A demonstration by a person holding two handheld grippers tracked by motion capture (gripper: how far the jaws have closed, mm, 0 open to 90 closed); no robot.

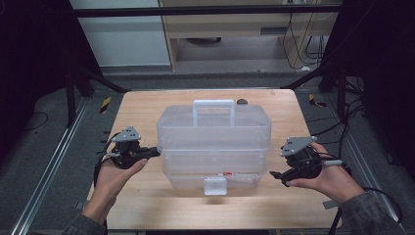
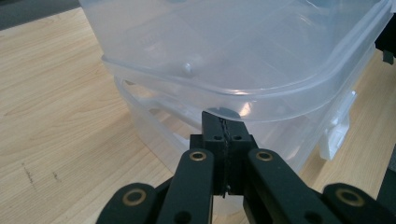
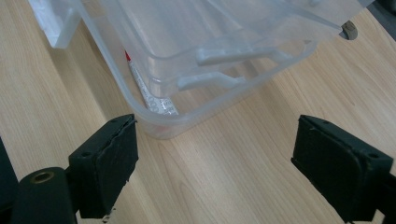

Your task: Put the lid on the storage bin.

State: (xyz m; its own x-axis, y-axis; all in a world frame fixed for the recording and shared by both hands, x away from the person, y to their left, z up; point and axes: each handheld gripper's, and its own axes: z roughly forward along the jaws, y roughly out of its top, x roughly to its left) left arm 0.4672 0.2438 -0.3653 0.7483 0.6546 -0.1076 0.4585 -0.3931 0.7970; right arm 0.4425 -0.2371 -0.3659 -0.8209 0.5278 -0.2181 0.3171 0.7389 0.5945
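The left gripper has both black jaws pressed together, nothing between them. Their tips sit against the rounded corner of a clear plastic box, just under the projecting rim of its upper section. A lower tier of the box lies directly ahead of the jaws. A white latch hangs on the box's side, right of the jaws. The wooden table extends to their left.

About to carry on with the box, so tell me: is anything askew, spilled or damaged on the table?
Nothing spilled or broken. The clear storage box sits upright, its upper tiers stepped back from the bottom tray, and the front latch hangs loose. A small dark object lies behind it, too small to identify.
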